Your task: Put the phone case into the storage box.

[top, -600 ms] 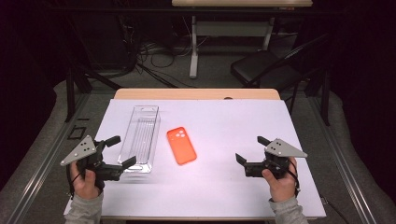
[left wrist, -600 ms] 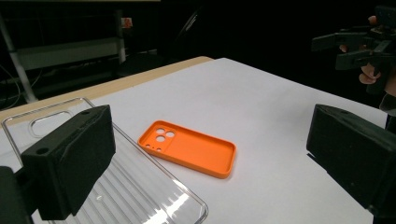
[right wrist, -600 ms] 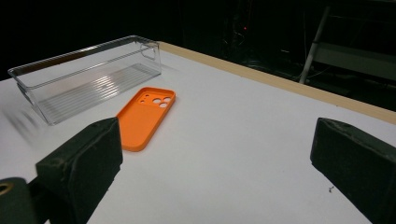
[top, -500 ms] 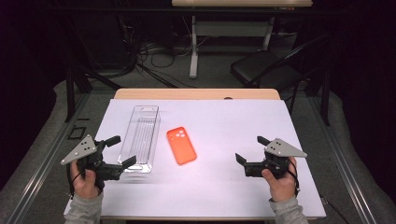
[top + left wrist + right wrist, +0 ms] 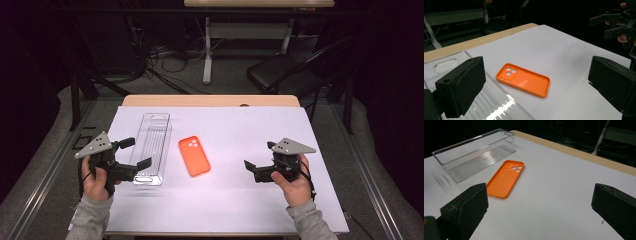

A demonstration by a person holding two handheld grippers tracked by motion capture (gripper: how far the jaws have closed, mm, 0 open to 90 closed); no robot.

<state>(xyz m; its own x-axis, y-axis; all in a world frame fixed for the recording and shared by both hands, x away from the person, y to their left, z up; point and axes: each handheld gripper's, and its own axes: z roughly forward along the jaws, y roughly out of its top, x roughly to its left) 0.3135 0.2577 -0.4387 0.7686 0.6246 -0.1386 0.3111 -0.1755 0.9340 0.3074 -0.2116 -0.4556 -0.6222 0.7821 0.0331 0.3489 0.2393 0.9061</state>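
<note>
Hovering just above the table, both grippers are standing wide open and holding nothing. The left gripper [image 5: 134, 154] is sitting at the near left, its jaws spread on either side of the near end of the clear plastic bin [image 5: 151, 145], though whether they are touching its walls I cannot tell. The right gripper [image 5: 257, 161] is hanging over bare white table cover [image 5: 260, 125] at the near right, well apart from everything, with its jaws pointing inward toward the middle.

Between the two tools, the orange phone case [image 5: 194, 155] is lying flat with its hollow side up and its camera cutouts at the far end. It is resting just beside the bin's right wall, not touching it and not inside it. In the left gripper view the phone case [image 5: 523, 82] is showing between the open jaws, farther out on the cover; in the right gripper view the phone case [image 5: 506, 178] is lying off toward the left jaw with the bin [image 5: 475, 153] behind it.

Judging from this, the work is at its very start: an approach, most likely toward putting the case in the bin. The next move is calling for one gripper to come down over the case's thin raised edge and pinch across it, since the flat shell is offering little else to grab.
</note>
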